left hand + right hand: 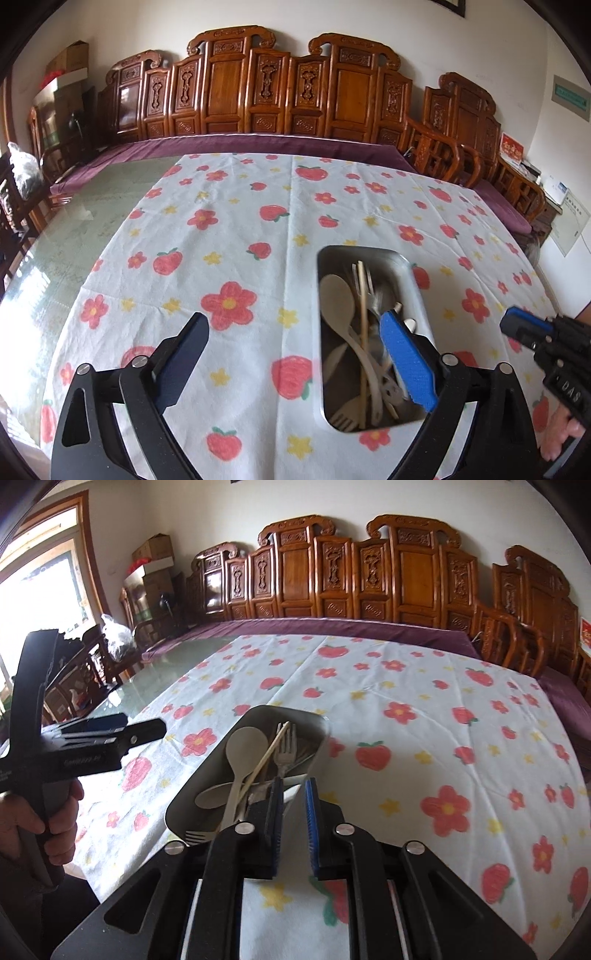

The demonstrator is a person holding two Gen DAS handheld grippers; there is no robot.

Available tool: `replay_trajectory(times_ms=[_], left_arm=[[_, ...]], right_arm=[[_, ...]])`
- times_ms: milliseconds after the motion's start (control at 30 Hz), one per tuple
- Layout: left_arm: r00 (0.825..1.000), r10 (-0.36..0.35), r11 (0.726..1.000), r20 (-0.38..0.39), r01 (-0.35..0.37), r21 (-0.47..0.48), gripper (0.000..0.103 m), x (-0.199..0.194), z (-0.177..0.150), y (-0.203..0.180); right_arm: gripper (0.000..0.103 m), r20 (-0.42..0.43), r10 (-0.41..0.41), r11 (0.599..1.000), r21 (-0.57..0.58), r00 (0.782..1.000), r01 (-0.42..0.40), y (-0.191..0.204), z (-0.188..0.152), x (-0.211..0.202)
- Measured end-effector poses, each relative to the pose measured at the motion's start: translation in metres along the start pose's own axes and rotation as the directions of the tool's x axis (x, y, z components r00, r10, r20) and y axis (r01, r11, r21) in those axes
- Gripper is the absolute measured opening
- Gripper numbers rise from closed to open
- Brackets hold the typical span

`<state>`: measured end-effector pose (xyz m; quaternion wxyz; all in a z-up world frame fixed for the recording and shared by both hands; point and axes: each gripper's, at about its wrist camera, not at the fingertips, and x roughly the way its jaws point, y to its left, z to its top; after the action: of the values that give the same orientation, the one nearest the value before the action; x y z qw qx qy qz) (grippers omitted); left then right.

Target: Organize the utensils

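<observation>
Your left gripper's blue finger pad hides part of the utensils in the metal tray. Your right gripper's fingers cover the tray's near end; handles beneath cannot be told apart. Your right hand is cut off by the frame edge.

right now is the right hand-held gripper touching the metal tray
Apart. The right wrist view shows the right hand-held gripper with nothing between its slightly parted pads, held above the near rim of the metal tray; the left wrist view shows it off to the side.
</observation>
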<state>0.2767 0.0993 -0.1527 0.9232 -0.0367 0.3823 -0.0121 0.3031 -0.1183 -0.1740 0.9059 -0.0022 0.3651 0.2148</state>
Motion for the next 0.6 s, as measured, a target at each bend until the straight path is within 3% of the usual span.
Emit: replay_trajectory(times_ms=[67,333,433,600], left_arm=[[1.000,-0.013,1.000,-0.005,0.013,0.012,0.094,-0.009,-0.004,-0.009],[1.000,-0.017,0.999,-0.025,0.018,0.035,0.095,-0.048,-0.029,-0.037],[1.000,-0.005,0.998,-0.016,0.006,0.063,0.095,-0.068,-0.035,-0.047],[1.000,-0.006,0.997,0.012,0.005,0.079,0.095,-0.103,-0.042,-0.058]], right_arm=[[0.030,0.015,-0.016,1.000,0.018,1.000,0.016,-0.006,-0.004,-0.015],[0.087,0.046,-0.133,0.987,0.100,0.990,0.128,-0.030,-0.027,-0.076],[0.097,0.064,-0.169,0.978,0.137,0.984,0.159,-0.037,-0.036,-0.102],[0.100,0.075,-0.198,0.966,0.183,0.977,0.182,-0.041,-0.051,-0.145]])
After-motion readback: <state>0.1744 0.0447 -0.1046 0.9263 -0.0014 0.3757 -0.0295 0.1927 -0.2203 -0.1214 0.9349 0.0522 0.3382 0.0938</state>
